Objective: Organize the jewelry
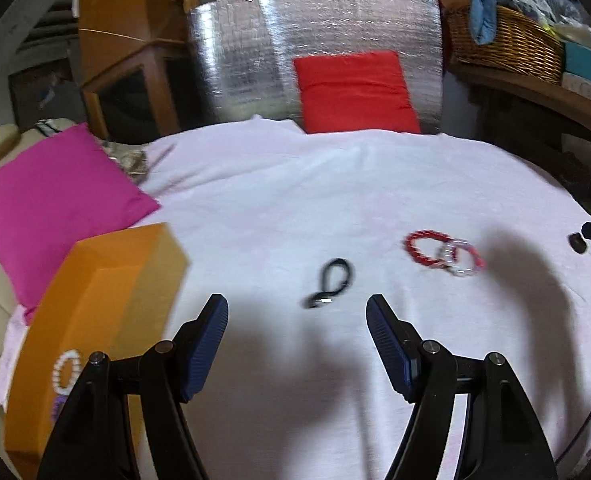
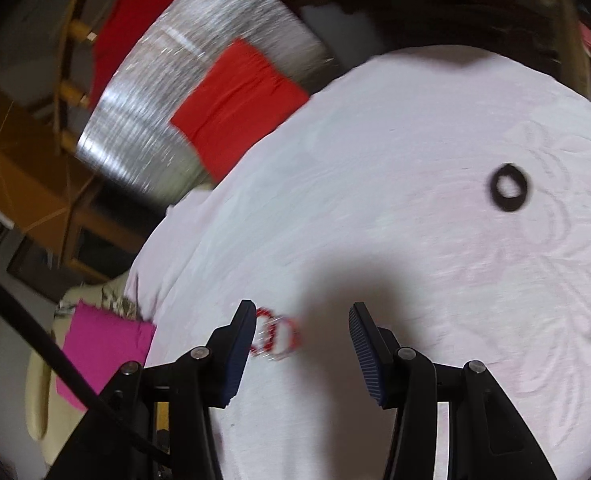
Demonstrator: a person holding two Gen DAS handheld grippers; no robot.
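Both grippers stand parted with nothing between their pads: the left gripper hangs over the pale cloth with its jaws wide, and the right gripper is spread about as far, its left finger just in front of the red beaded bracelets. The jewelry lies scattered — a black cord bracelet just ahead of the left jaws, the red bracelets interlinked with a clear beaded one off to its right, and a black ring-shaped band well apart from the rest. One white bead bracelet already sits on the orange box at the cloth's left edge, which looks to be the collecting place. The step in hand seems to be picking the next loose piece. To do it well, each gripper should centre its jaws over a single strand rather than the whole loop, come down until the pads nearly brush the cloth, and close on the beads alone — the cloth is soft and could be pinched up with them. The red and clear bracelets overlap, so lifting one will likely drag the other; taking them together is probably safer. Both views are blurred, so fine detail of clasps cannot be told.
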